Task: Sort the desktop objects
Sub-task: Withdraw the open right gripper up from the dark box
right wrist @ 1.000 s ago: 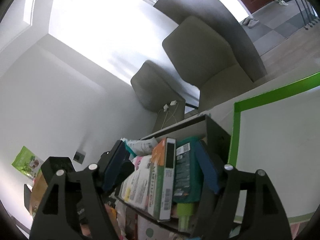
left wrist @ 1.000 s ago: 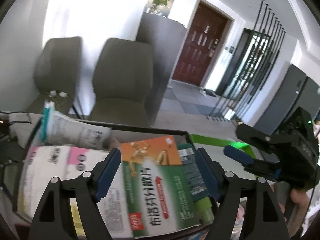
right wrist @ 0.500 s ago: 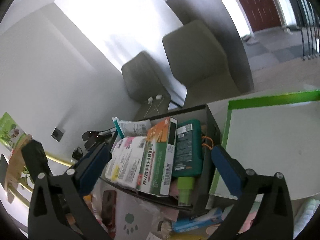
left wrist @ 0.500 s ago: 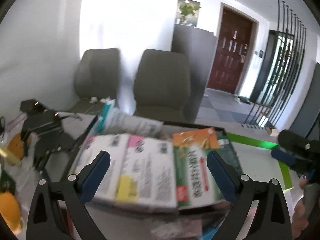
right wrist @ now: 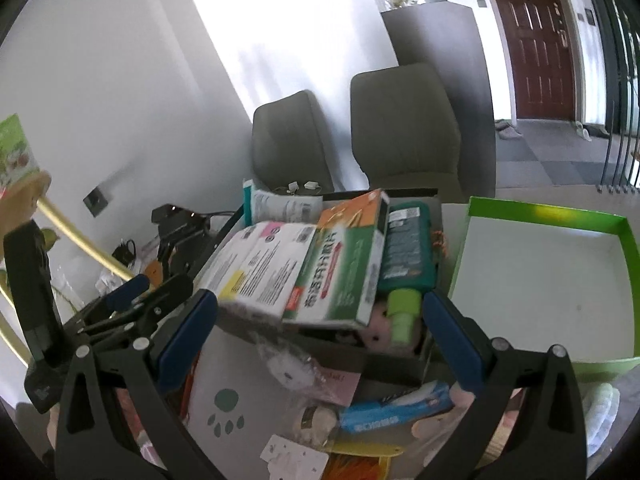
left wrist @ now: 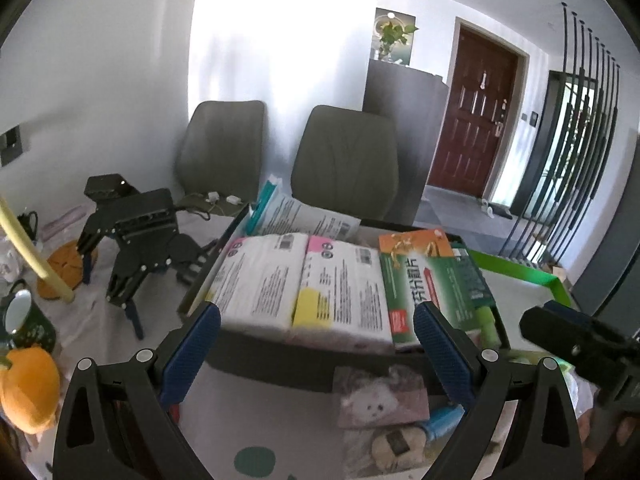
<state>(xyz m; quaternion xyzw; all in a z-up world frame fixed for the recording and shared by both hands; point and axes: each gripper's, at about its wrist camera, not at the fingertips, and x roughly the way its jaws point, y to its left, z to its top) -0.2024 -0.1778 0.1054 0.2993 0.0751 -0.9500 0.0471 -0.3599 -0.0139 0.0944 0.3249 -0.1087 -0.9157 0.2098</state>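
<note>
Left gripper [left wrist: 316, 344] and right gripper [right wrist: 320, 332] both gaped wide, empty. Green medicine box [right wrist: 340, 276] looked light, stiff cardboard; best pinched across narrow sides.

Ahead of my fingers a dark box [right wrist: 400, 364] is heaped full: two white packs [left wrist: 304, 284] lying flat, a green-and-orange medicine carton [right wrist: 340, 268] tilted across them, a teal bottle [right wrist: 404, 252] with lime cap beside it.
</note>
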